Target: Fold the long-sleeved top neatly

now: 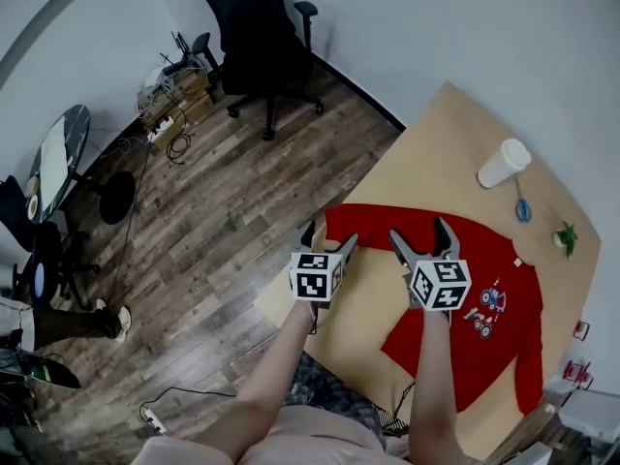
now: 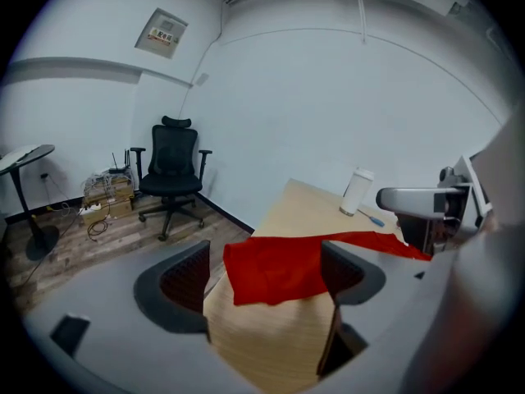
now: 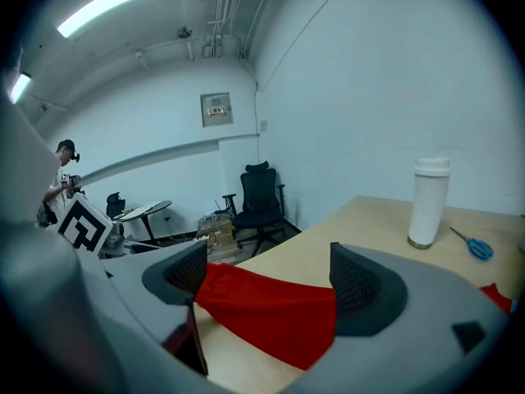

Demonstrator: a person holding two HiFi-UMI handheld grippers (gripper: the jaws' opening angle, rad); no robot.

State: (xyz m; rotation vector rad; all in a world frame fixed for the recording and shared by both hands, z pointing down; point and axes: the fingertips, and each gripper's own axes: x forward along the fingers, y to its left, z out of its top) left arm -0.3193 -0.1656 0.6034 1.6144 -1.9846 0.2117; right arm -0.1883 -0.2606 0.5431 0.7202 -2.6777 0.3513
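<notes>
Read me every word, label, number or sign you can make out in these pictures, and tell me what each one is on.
Nothing here can be read well enough to quote.
Wall sign: red and dark print, too blurred to read.
Print on the red top: small coloured picture, any lettering too small to read.
White cup: no label visible.

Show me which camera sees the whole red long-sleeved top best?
The head view: the red long-sleeved fabric top lies spread whole across the light wooden table, its print showing. The left gripper view catches only one end of it; the right gripper view only a narrow red strip.
</notes>
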